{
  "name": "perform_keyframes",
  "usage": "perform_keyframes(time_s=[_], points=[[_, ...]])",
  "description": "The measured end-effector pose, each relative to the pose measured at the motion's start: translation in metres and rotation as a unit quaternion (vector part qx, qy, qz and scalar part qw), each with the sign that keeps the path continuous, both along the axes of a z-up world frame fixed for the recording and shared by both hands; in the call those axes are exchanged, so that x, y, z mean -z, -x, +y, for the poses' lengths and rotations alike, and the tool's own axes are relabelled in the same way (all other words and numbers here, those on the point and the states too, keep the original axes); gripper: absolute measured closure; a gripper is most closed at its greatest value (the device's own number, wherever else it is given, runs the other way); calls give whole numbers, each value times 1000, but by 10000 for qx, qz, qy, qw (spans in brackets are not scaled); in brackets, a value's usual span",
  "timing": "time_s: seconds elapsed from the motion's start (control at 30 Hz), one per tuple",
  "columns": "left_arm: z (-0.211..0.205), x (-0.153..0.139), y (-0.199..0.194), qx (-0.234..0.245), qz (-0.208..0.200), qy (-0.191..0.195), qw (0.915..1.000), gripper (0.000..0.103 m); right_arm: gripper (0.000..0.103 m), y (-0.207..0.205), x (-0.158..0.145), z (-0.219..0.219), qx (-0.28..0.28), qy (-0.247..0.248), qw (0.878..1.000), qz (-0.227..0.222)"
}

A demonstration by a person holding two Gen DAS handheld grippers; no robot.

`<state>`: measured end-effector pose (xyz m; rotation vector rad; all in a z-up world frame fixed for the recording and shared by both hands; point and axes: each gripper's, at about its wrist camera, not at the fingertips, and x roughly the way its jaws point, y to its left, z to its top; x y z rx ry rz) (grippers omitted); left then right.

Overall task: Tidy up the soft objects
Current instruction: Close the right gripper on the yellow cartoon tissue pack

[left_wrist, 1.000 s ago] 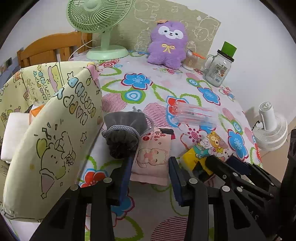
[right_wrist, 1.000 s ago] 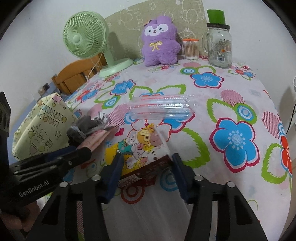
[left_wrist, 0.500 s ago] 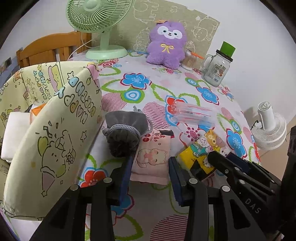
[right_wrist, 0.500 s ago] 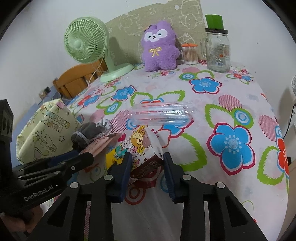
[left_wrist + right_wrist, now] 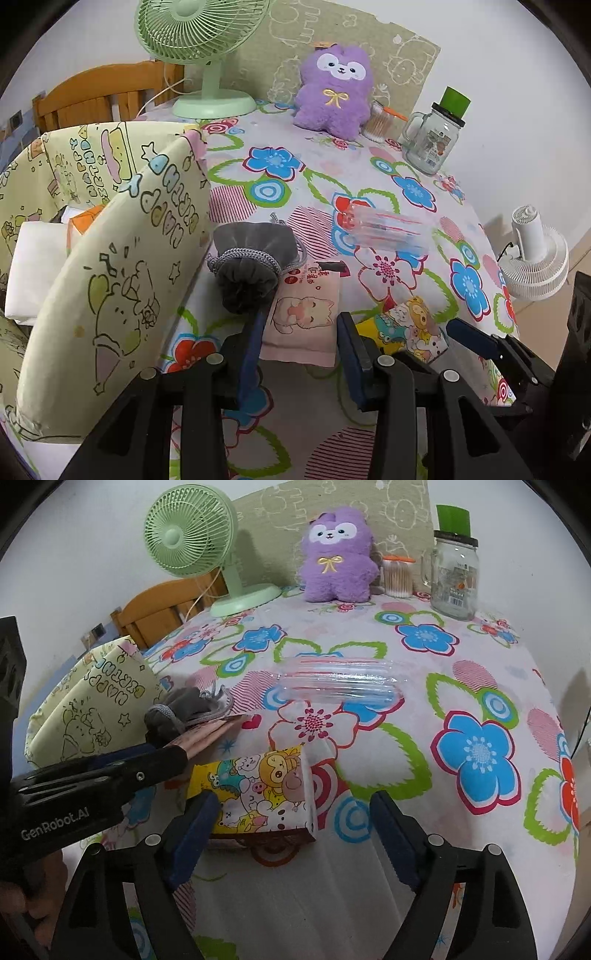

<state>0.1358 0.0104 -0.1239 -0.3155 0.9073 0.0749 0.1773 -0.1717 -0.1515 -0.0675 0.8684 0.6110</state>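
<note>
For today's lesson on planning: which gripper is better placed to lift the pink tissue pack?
Probably left: the left gripper already has the pink tissue pack between its fingers; the right gripper is opening around the yellow pack.

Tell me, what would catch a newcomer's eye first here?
Probably the purple plush toy sitting at the far edge of the flowered tablecloth, next to a green fan. Closer in, a yellow cartoon packet lies between the right gripper's opening fingers, which aren't pressing on it.

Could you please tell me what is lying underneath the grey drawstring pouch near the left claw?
The grey drawstring pouch overlaps the top corner of a pink cat-print packet on the tablecloth. Whatever else lies beneath stays hidden.
</note>
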Motion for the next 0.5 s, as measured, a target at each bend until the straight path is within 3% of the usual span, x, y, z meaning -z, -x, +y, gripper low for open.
perform_keyframes(time_s=[0.5], points=[[-2, -4, 4, 2, -21, 13, 10000, 62, 16, 15, -1, 21, -412, 156, 9989, -152]])
